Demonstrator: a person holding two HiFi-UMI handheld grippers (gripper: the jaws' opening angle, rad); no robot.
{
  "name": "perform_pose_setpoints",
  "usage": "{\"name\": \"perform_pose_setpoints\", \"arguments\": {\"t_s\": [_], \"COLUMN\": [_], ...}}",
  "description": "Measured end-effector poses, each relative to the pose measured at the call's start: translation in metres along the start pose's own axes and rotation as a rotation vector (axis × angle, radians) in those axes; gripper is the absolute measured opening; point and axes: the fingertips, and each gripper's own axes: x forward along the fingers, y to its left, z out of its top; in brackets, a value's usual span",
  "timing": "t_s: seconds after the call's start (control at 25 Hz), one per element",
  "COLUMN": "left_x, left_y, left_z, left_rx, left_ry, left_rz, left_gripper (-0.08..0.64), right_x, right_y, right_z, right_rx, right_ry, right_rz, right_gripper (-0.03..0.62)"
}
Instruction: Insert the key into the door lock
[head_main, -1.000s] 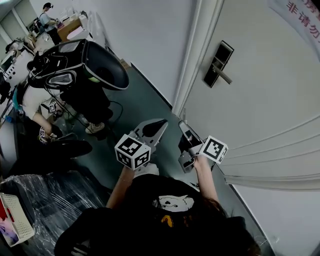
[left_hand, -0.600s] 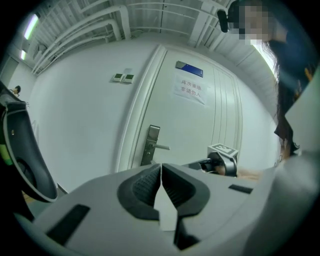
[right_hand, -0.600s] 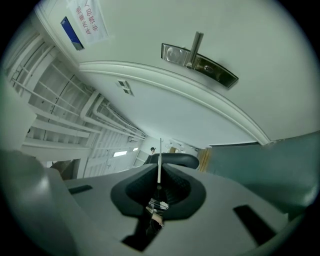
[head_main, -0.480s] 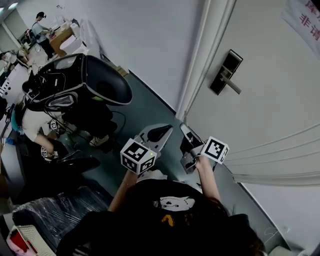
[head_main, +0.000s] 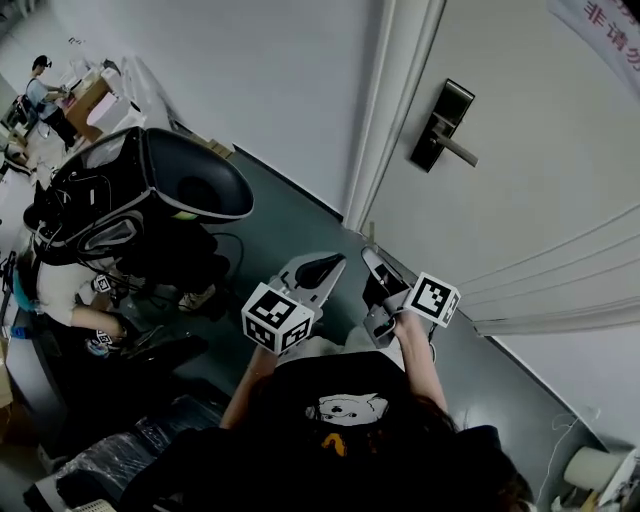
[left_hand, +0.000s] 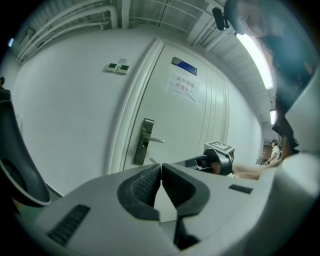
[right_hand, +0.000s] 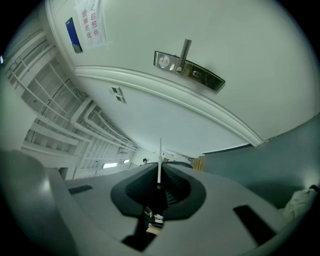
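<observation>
Scene: A white panelled door (head_main: 530, 190) is faced across a grey-green floor (head_main: 290, 215) by a person in a black printed top (head_main: 340, 405), with a two-jaw gripper held in each hand.
Right gripper: The right gripper (head_main: 373, 262) is seen clenched on a thin silver metal key (right_hand: 159, 161). In its own view the jaws (right_hand: 160, 172) are pressed together on the key's base.
Key: The blade is shown edge-on, standing out past the jaw tips toward 12 o'clock in the right gripper view. It is held in the air, well apart from the door.
Door lock: A dark rectangular door lock (head_main: 436, 128) with a silver lever handle (head_main: 459, 152) is mounted near the door's edge, at 1 o'clock from both grippers in the head view. In the right gripper view the door lock (right_hand: 189, 69) is seen at 1 o'clock from the key tip. In the left gripper view it (left_hand: 145, 141) is found at 11 o'clock above the jaws.
Left gripper: The left gripper (head_main: 327, 266) is carried at 9 o'clock of the right one, just beside it. Its jaws (left_hand: 161, 167) are closed tip to tip, with nothing caught between them.
Door sign: A white paper notice with red characters (left_hand: 182, 86) is fixed high on the door, beneath a small blue plate (left_hand: 184, 66).
Surroundings: A large black rounded shell with a pale rim (head_main: 165, 185) is seen at 10 o'clock from the grippers.
</observation>
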Motion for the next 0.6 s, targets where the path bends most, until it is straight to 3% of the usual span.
{"name": "perform_pose_setpoints", "arguments": {"t_s": [0.6], "left_x": [0.009], "left_y": [-0.013], "left_z": [-0.01], "left_rx": [-0.033], "left_ry": [0.013], "left_rz": [-0.105], "left_gripper": [0.013], "right_x": [-0.031], "right_y": [-0.017], "right_z": [0.025], "right_rx": [0.014], "right_ry": [-0.127], "right_rz": [-0.097], "right_gripper": [0.02]}}
